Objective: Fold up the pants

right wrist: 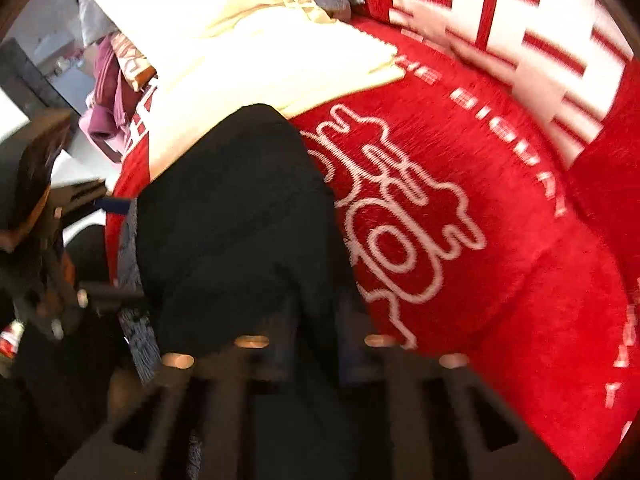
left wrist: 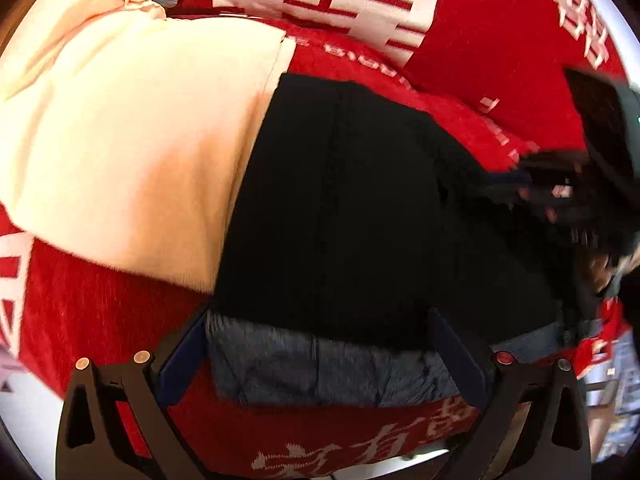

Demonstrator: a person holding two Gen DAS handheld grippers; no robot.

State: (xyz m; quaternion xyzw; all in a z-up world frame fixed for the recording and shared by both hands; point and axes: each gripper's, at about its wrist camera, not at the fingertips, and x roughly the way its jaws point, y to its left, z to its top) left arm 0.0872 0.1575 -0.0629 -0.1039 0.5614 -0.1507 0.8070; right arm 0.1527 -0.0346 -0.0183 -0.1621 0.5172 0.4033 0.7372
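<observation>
Both tongs point steeply down at the pants. Left gripper (left wrist: 320, 344) stands wide, its two blue fingers (left wrist: 182, 354) apart on either side of the greyish lining at the pants' near edge, the pads not pressing on the cloth. Right gripper (right wrist: 316, 320) has its jaws drawn nearly together; its view is blurred, and the black cloth bunches right at the fingers, so it appears to be pinching the pants' edge.

Largest in view is the red blanket (left wrist: 480, 32), plush, with white characters and a looping white outline pattern; it covers the whole surface. On it lies a cream garment (left wrist: 132, 140), and the black pants (left wrist: 360, 208) overlap its near side. The pants are dark and smooth, lying fairly flat as a broad panel, with a blue-grey inner lining (left wrist: 320, 368) showing along the near edge. Beyond the cream garment sits a small heap of grey and purple clothes (right wrist: 108, 92).
</observation>
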